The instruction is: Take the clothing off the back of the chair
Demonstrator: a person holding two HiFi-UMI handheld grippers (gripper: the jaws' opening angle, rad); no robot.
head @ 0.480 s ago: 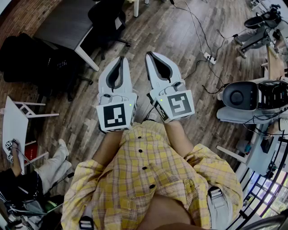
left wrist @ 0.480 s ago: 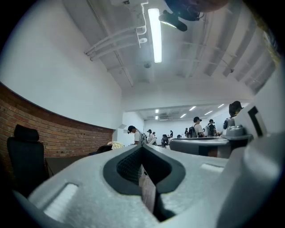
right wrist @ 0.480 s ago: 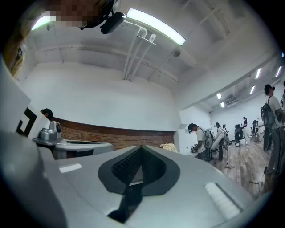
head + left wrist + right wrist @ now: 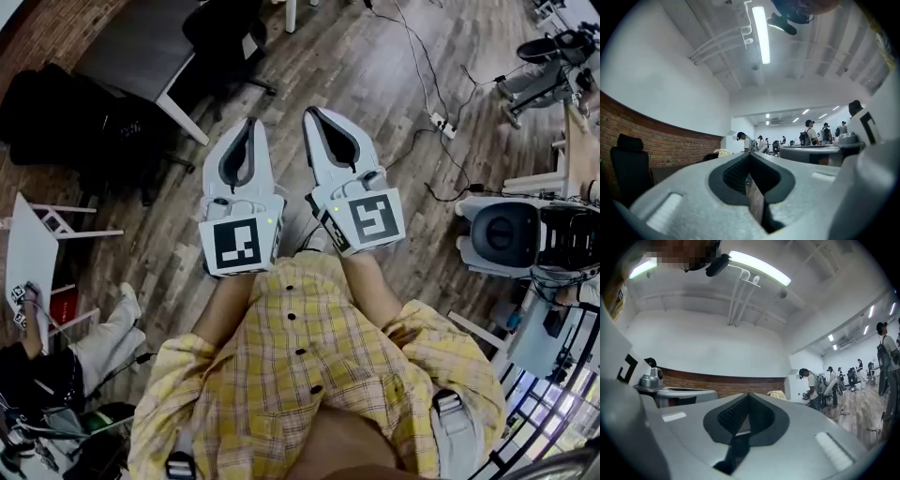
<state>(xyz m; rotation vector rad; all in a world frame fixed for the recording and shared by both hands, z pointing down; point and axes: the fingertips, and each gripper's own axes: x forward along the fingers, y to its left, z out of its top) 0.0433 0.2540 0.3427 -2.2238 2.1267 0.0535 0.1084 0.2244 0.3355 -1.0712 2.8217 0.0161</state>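
The left gripper [image 4: 251, 122] and right gripper [image 4: 308, 113] are held side by side, both clenched on nothing, while well beyond them a pale garment [image 4: 723, 152], judged light and limp, is seen draped over a dark chair back [image 4: 711, 157], best pinched at its top fold.

Bright, even light falls from the ceiling tube lights [image 4: 761, 33]. Fisheye distortion bends every edge, and the corners go black. Shadows on the wooden floor [image 4: 375, 75] are soft.

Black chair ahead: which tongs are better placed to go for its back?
Left, probably. In the head view the black chair stands just beyond the left tongs; the right tongs sit further across. Both are shut, empty and short of it.
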